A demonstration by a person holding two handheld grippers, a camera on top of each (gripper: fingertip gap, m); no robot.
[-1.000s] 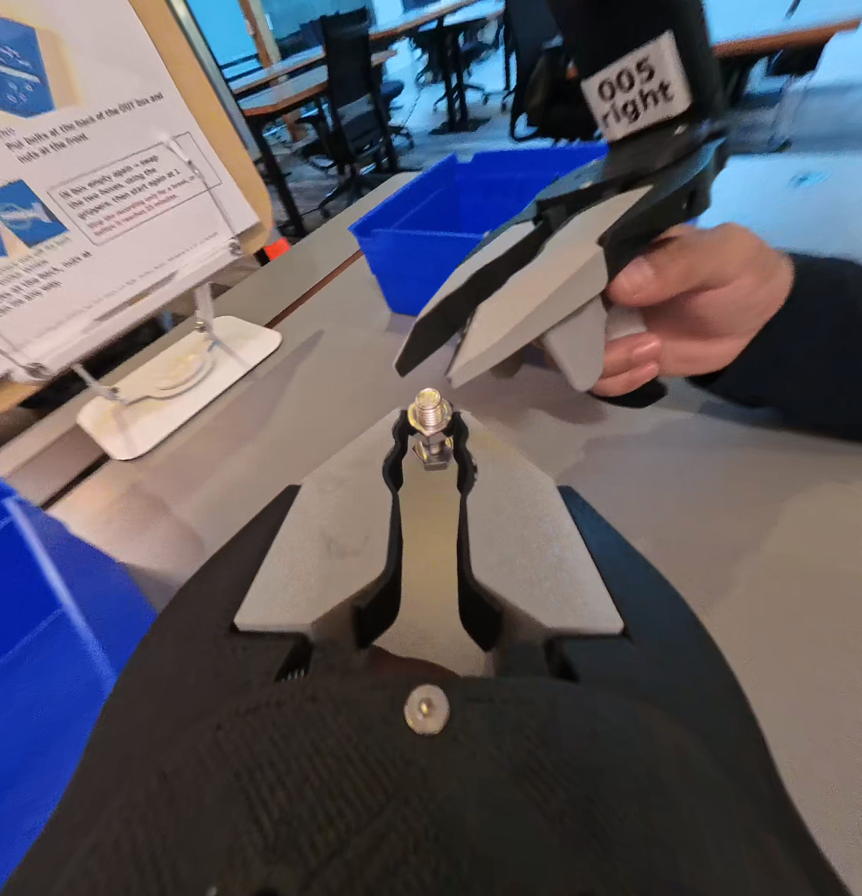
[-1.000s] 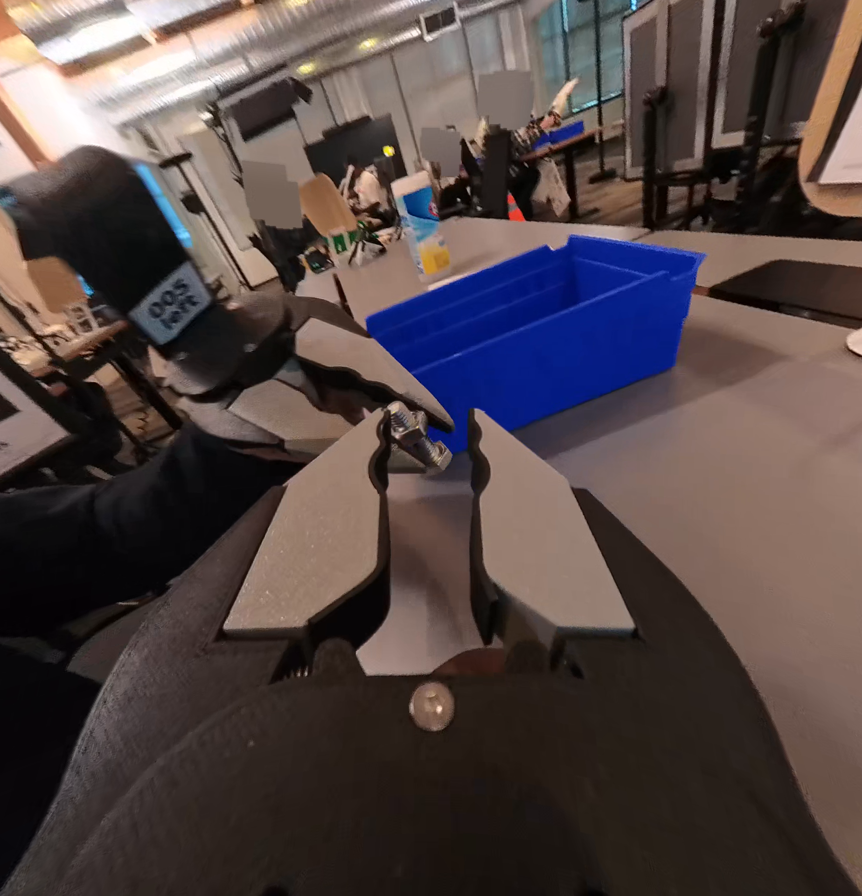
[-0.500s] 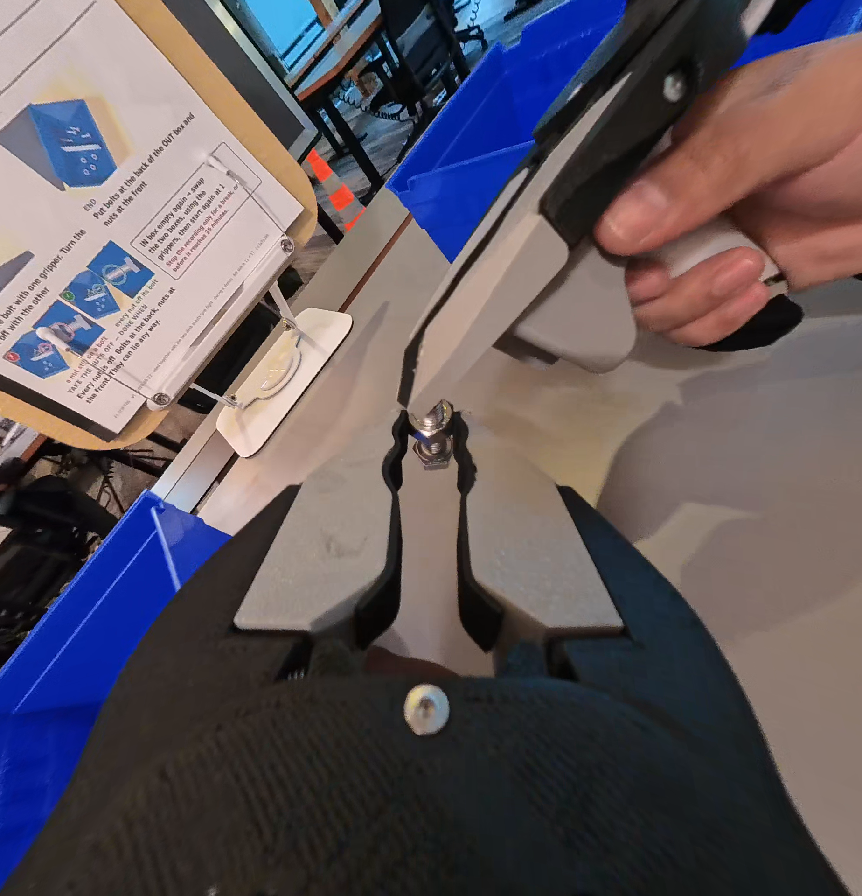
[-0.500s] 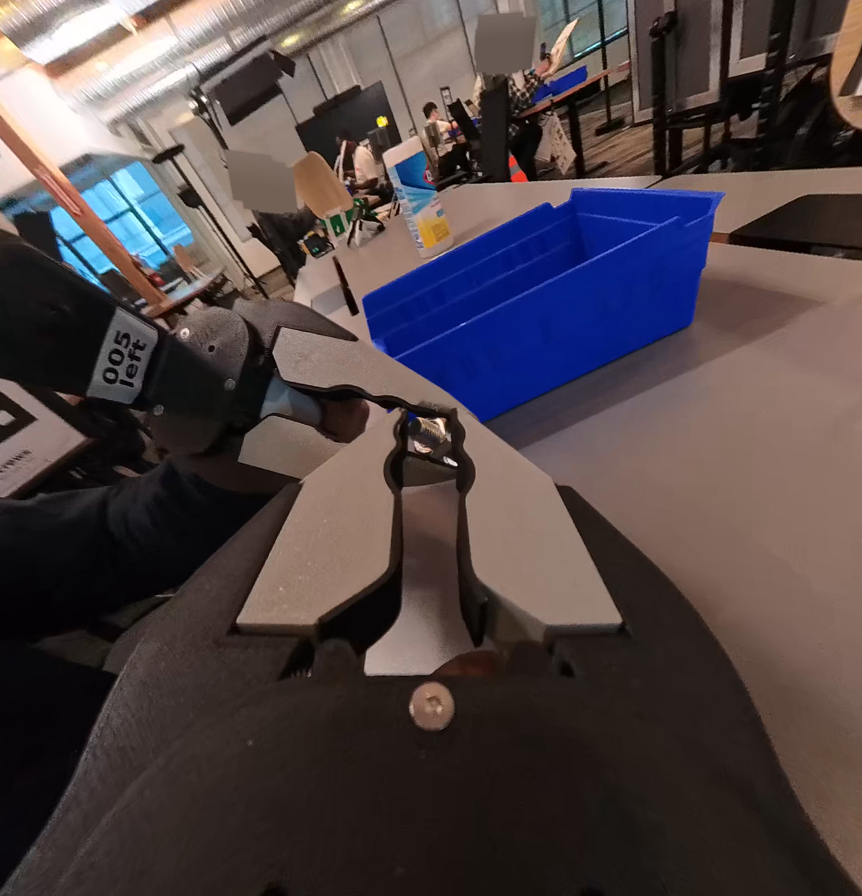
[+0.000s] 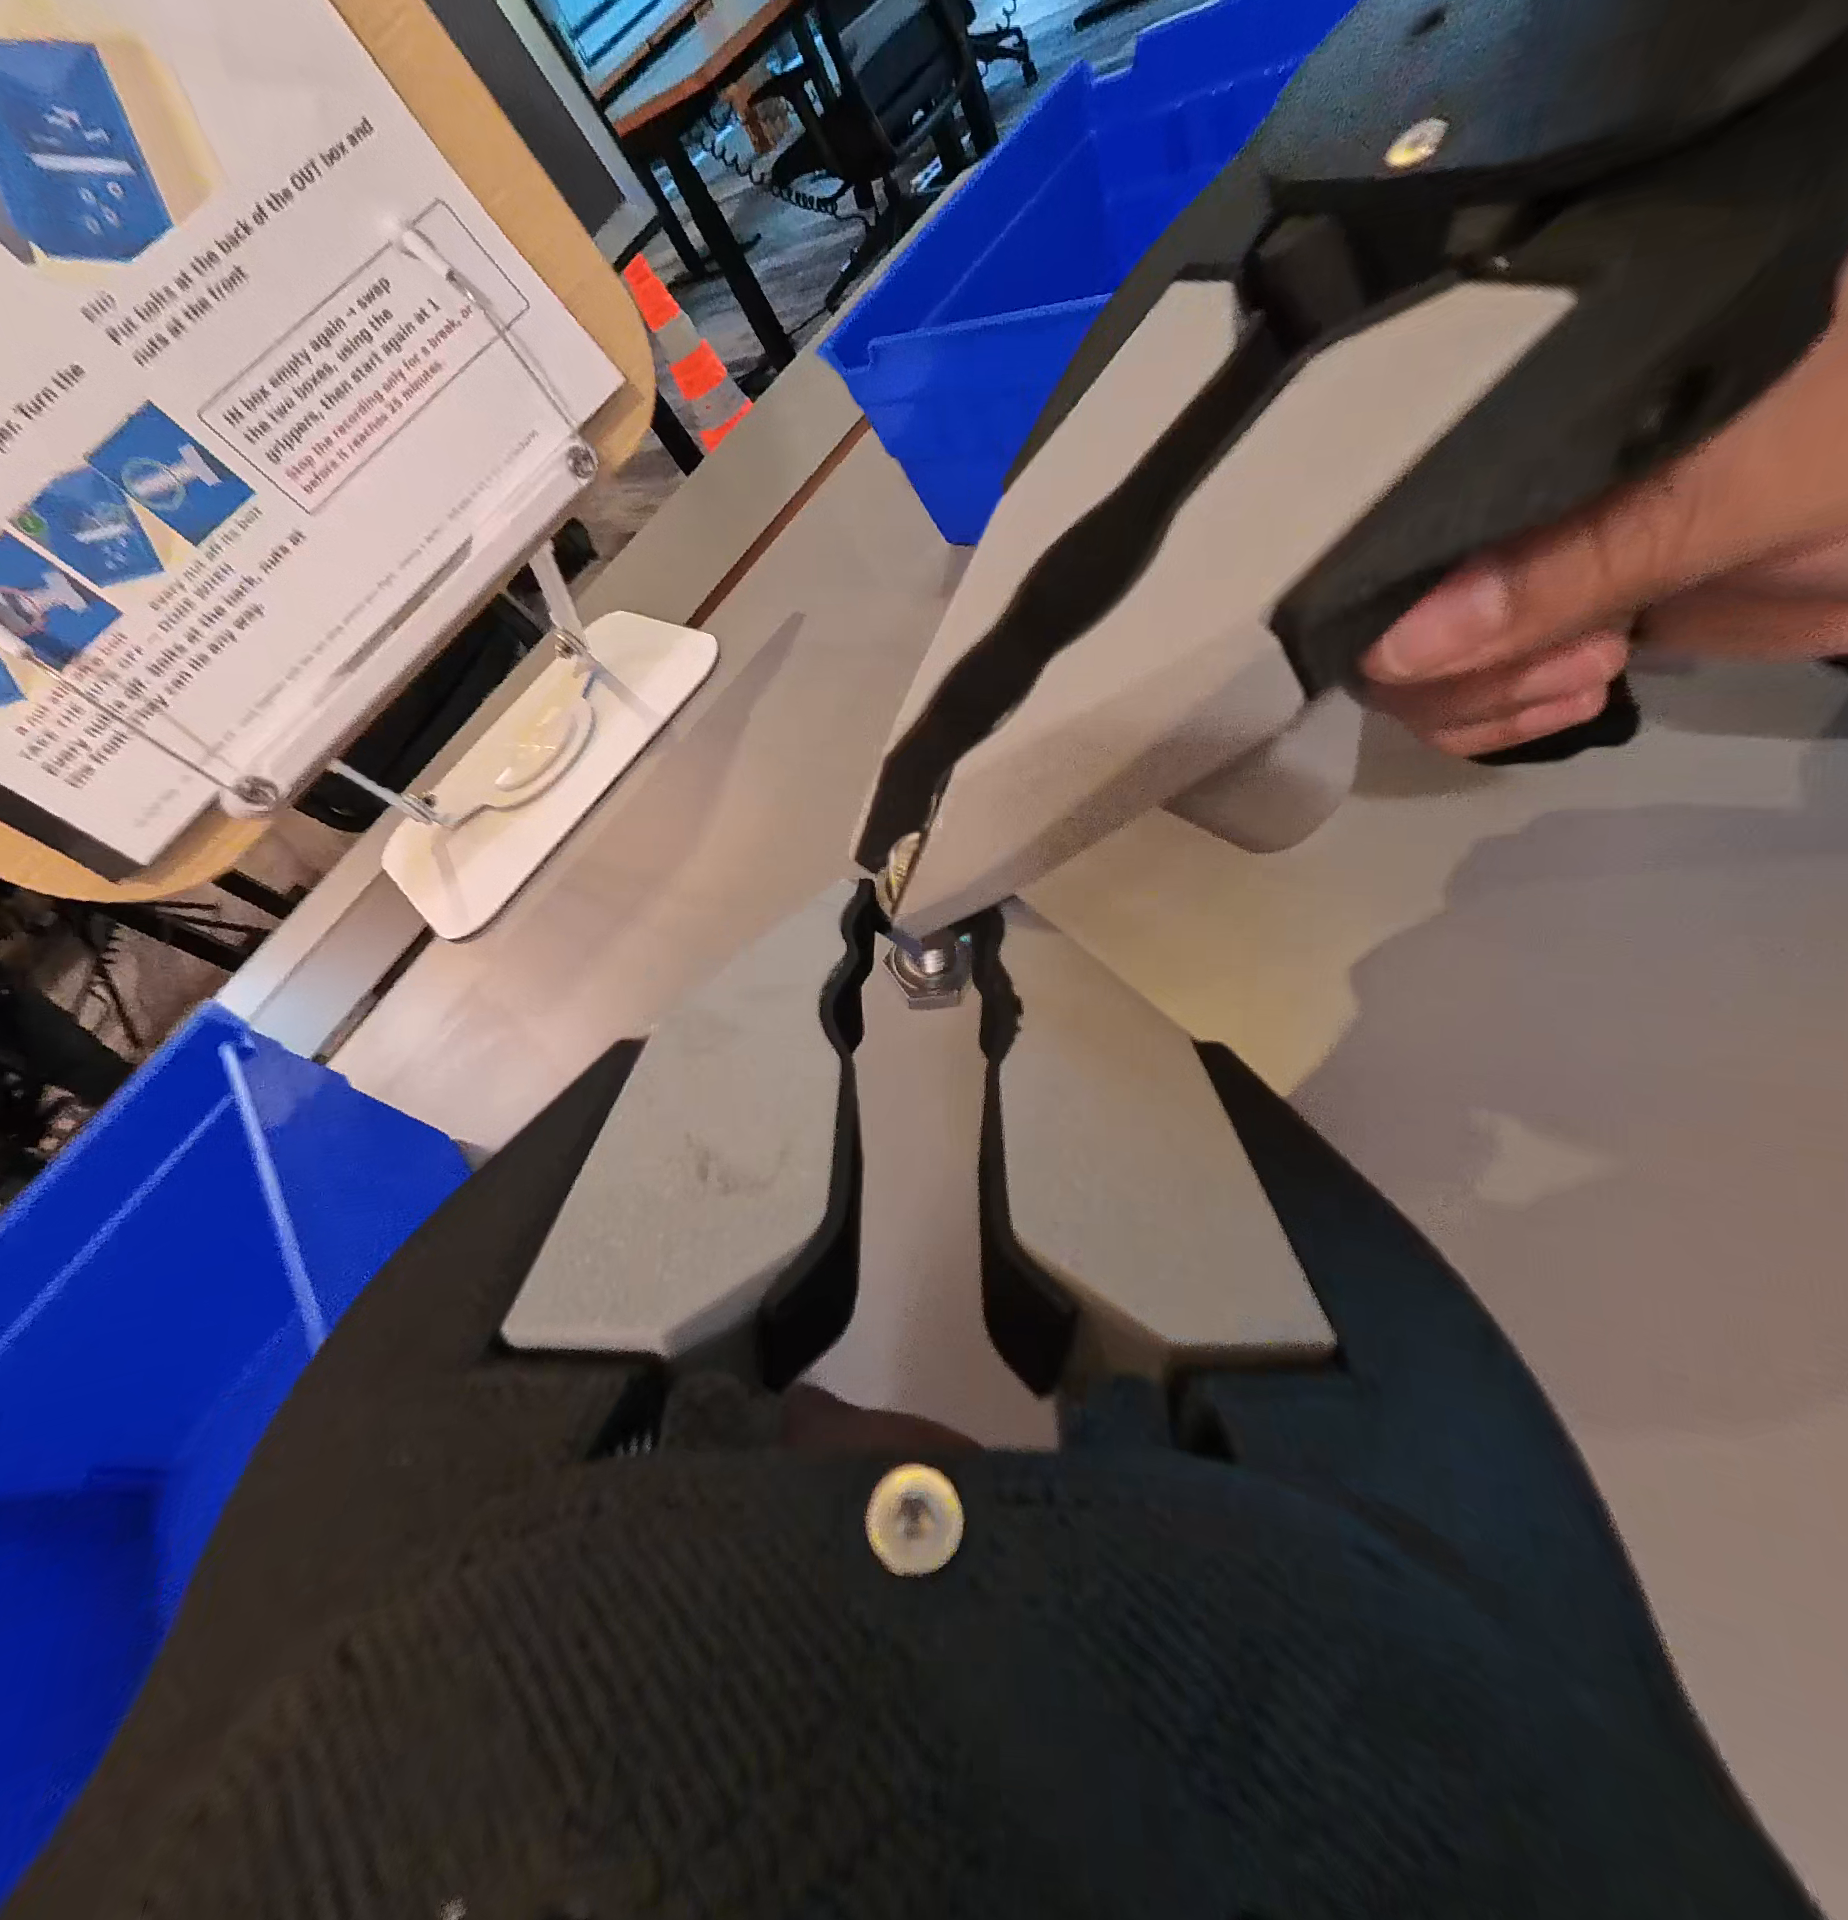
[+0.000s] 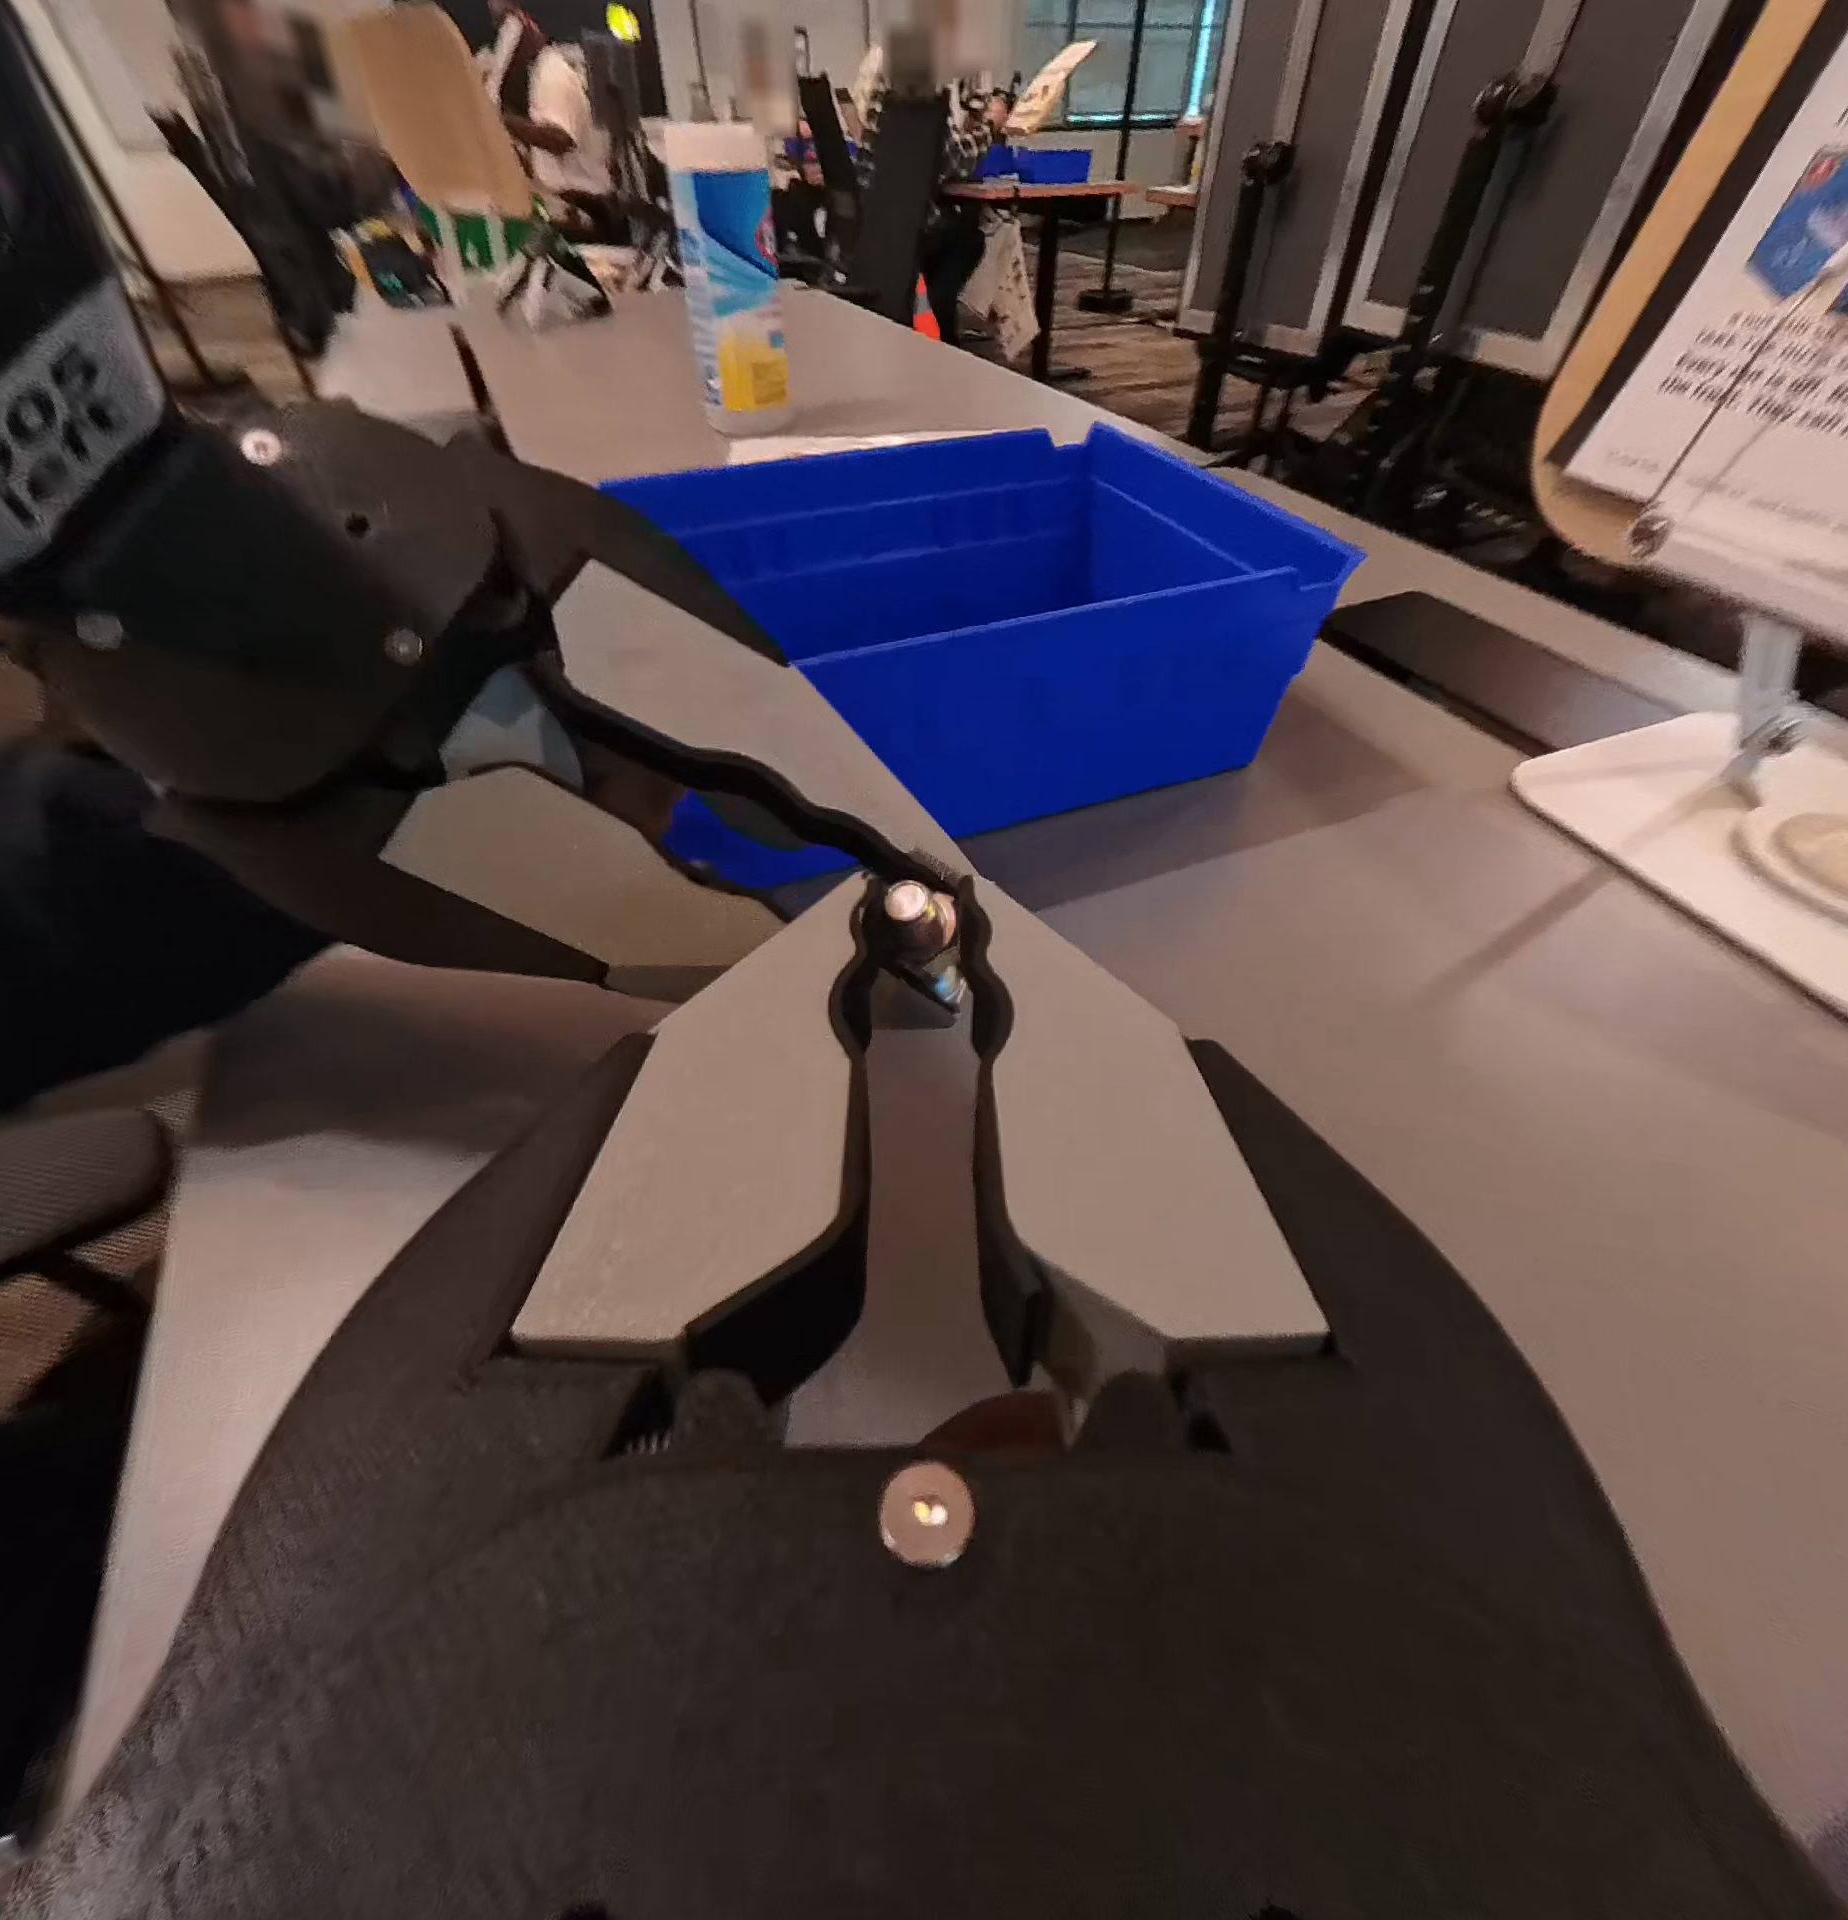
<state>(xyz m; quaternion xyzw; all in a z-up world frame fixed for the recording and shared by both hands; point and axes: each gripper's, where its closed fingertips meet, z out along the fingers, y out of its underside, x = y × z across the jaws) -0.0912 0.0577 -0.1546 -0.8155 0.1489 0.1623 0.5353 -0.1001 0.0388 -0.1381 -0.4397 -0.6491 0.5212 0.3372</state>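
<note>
The grey counter (image 5: 1585, 1091) runs under both tools, well below their tips. Beyond the right hand-held gripper (image 6: 915, 951) and slightly to its right sits a blue bin (image 6: 1055, 707) with a divider inside; a second blue bin (image 5: 120, 1299) lies close by the left hand-held gripper (image 5: 920, 971), on its left side. An instruction sheet on a stand (image 5: 224, 416) rises ahead and left of that gripper, its white base (image 5: 546, 769) resting on the counter. Farther off past the right gripper stands a wipes canister (image 6: 733, 291). A hand (image 5: 1678, 582) squeezes the right gripper's grey trigger. The two grippers meet tip to tip, crossing at an angle above the counter. Between them is a small bolt (image 6: 915, 920) carrying a hex nut (image 5: 930, 977): the left gripper is clenched on the nut, which sits in the notch of its fingers, and the right gripper is clamped on the bolt, its round end showing between the fingertips.
</note>
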